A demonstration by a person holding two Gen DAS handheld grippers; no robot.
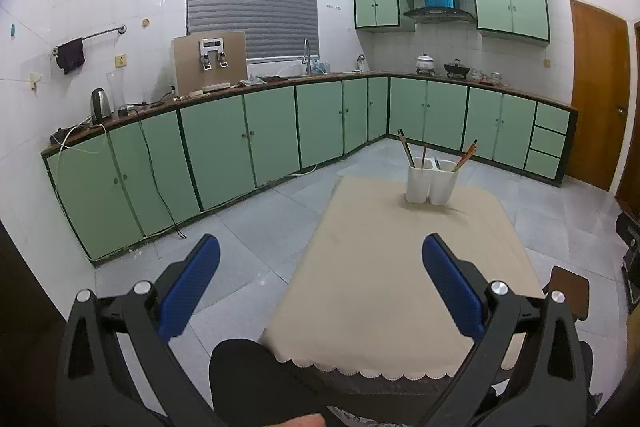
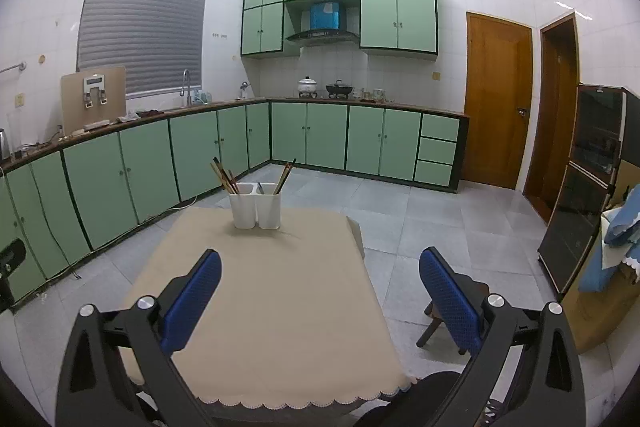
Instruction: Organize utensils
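1. Over at the far end of the table sits a white two-cup utensil holder, chopsticks leaning out of both cups.
2. Left gripper: jaws spread wide, holding nothing, near the table's front edge.
3. Right gripper: same deal, wide apart and empty.

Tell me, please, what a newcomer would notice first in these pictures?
First, the white holder with chopsticks sticking out, standing alone at the far end of the beige tablecloth. Next, the open left gripper and right gripper with blue pads up close. Behind, green cabinets line the walls.
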